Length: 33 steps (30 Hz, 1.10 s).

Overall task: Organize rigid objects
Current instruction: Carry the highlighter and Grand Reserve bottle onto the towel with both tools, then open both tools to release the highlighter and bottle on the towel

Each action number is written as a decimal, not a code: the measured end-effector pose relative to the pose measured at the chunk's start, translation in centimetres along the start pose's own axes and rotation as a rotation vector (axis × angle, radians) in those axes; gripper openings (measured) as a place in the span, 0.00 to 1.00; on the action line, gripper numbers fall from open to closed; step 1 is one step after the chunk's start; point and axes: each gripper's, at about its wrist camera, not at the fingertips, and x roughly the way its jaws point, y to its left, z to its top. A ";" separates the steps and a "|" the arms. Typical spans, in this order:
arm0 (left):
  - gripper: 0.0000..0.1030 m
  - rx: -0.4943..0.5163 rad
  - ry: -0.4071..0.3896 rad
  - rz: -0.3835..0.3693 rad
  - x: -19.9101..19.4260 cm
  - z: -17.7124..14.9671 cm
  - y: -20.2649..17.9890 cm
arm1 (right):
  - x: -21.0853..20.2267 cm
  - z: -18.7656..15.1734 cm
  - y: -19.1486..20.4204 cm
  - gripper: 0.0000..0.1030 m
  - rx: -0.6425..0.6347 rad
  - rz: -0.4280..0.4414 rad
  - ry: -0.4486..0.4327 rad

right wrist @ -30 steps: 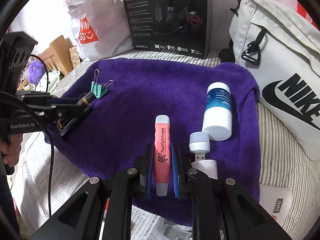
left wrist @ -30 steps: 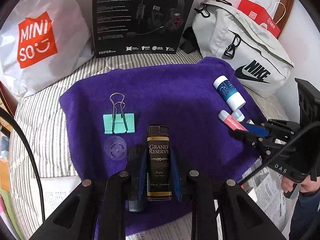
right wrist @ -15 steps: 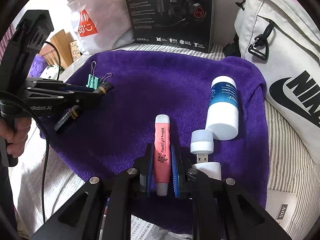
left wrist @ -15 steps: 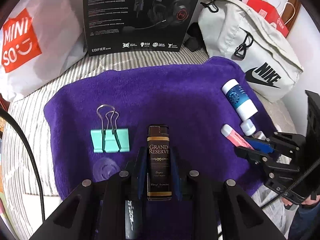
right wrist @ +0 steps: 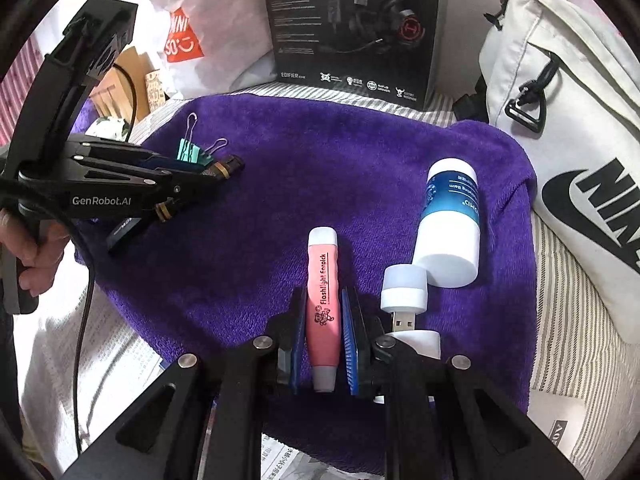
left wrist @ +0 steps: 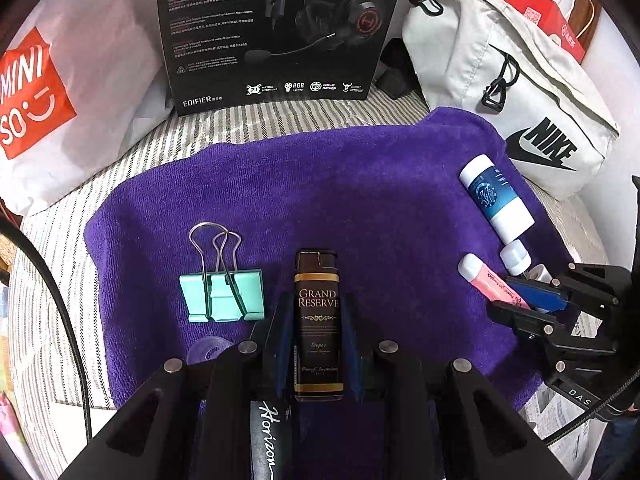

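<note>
- Left wrist view: our left gripper (left wrist: pixel 318 320) is clenched on the brown lighter (left wrist: pixel 318 320), which lies over the purple towel (left wrist: pixel 340 184); the mint binder clip (left wrist: pixel 222 296) lies just left of the jaws.
- Right wrist view: our right gripper (right wrist: pixel 323 328) grasps the pink flashlight (right wrist: pixel 322 304); the USB light (right wrist: pixel 404 292) and white-blue tube (right wrist: pixel 450 224) lie right of the jaws.
- We judge both items are held mid-placement; next we need to set them down in line, then release.

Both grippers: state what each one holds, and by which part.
Left gripper clamps the brown lighter by its lower body. Right gripper clamps the pink flashlight earpick by its lower half.
</note>
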 end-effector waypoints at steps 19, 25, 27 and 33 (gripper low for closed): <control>0.29 -0.060 -0.004 -0.038 -1.6 -1.8 -0.4 | -3.9 -2.1 -1.3 0.36 0.069 -0.022 0.006; 0.50 -0.060 -0.027 -0.028 -3.6 -2.6 -1.7 | -7.0 -3.8 -1.3 0.40 0.114 -0.031 -0.035; 0.54 -0.050 -0.044 -0.021 -4.4 -2.9 -2.1 | -8.0 -4.4 -1.0 0.41 0.125 -0.033 -0.048; 0.54 -0.048 -0.082 0.008 -7.3 -4.4 -2.7 | -9.5 -6.6 0.8 0.42 0.142 -0.014 -0.058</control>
